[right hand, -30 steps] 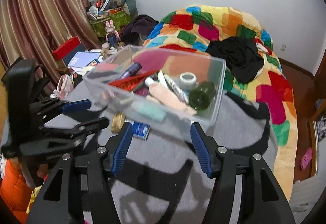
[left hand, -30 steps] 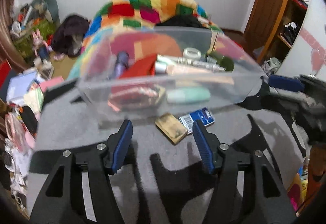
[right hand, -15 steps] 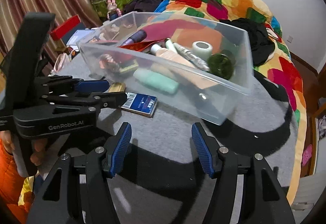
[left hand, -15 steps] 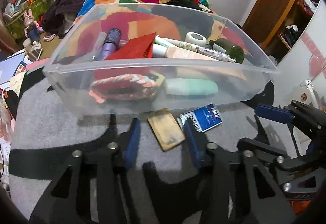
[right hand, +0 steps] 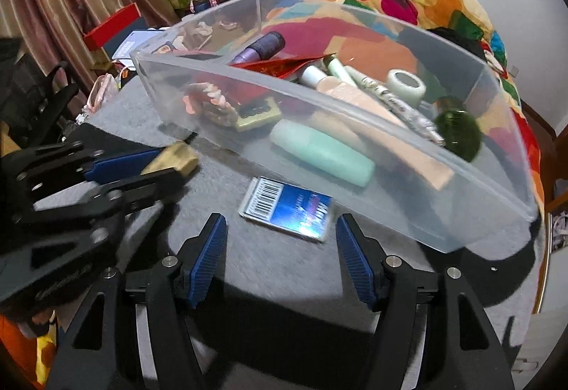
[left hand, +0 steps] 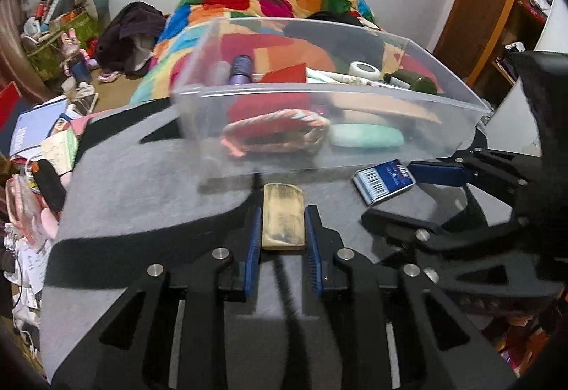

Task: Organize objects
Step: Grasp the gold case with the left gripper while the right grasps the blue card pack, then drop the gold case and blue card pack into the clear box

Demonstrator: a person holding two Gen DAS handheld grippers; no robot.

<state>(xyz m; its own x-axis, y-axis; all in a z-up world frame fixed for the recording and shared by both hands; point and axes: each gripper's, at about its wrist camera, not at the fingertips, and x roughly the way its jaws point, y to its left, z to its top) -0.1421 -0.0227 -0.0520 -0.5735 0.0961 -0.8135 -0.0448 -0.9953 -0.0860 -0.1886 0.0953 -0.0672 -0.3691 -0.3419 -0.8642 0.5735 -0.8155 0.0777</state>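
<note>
Left wrist | your left gripper jaws closing onto tan block, seating grip | right gripper wide, straddling blue card box | bin next

A grey table carries a clear bin, blue box and tan block.

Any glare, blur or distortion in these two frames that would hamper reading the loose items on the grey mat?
Left wrist view: fisheye bends the clear plastic bin; tan rectangular block reads fairly sharp, dark corners vignette. Right wrist view: glare whitens the glossy blue barcoded card; the left gripper is slightly smeared; mat texture streaks.
</note>
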